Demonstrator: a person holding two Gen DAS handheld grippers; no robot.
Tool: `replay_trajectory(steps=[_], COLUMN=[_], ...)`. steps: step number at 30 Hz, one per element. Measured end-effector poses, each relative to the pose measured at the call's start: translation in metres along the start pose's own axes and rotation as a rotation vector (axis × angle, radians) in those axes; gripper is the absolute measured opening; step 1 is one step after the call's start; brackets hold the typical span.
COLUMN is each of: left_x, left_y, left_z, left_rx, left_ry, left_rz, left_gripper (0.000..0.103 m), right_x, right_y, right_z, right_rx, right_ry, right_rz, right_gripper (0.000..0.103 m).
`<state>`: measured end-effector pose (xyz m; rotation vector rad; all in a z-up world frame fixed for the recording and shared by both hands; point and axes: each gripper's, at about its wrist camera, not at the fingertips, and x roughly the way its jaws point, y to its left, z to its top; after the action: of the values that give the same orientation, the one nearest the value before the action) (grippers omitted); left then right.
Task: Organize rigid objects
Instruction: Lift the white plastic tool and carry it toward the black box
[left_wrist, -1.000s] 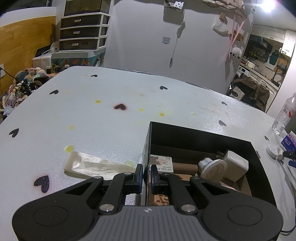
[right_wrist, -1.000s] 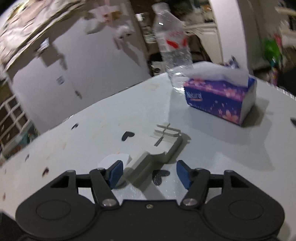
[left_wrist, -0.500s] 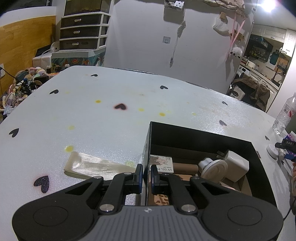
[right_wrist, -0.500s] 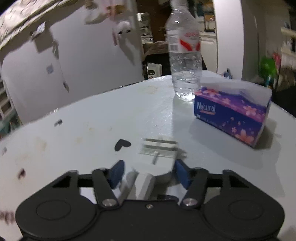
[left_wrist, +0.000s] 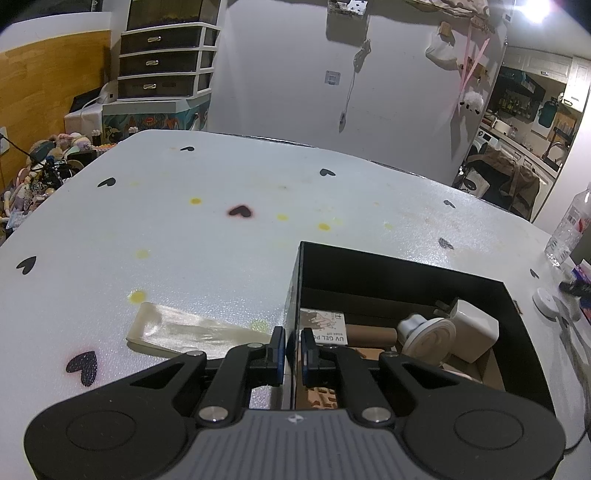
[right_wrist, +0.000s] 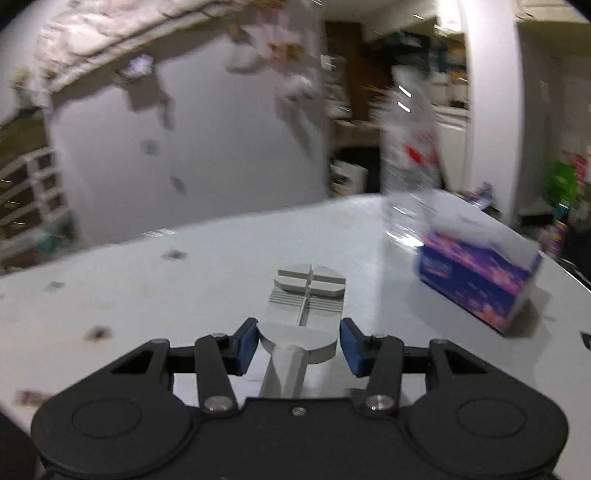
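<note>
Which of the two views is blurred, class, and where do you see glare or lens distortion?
Right wrist view: motion blur smears the water bottle and tissue box, while the right hand-held gripper stays sharp. Left wrist view: sharp; a ceiling light flares top right, and fisheye bends the table edge.

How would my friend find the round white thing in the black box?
Find the black box on the white table, held at its wall by the left claw. Look inside near its right end. The round white disc leans against a white square block; it alone is circular.
</note>
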<state>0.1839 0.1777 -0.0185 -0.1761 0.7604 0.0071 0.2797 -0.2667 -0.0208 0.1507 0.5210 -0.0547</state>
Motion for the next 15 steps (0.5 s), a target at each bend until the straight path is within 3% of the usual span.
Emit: replay_trajectory(steps=[8, 15], left_x=[0.002, 0.0], left_y=[0.0, 0.002], left_z=[0.0, 0.0], left_rx=[-0.005, -0.013], left_ry=[0.0, -0.003], left_rz=[0.002, -0.004], left_gripper=[0.007, 0.007], right_x=[-0.062, -0.082], right_y=[0.077, 0.143], right_z=[0.004, -0.016], right_rx=[-0.108, -0.199], right_ry=[-0.013, 0.128], right_rz=[0.473, 0.822], right_gripper=[0.049, 0.049])
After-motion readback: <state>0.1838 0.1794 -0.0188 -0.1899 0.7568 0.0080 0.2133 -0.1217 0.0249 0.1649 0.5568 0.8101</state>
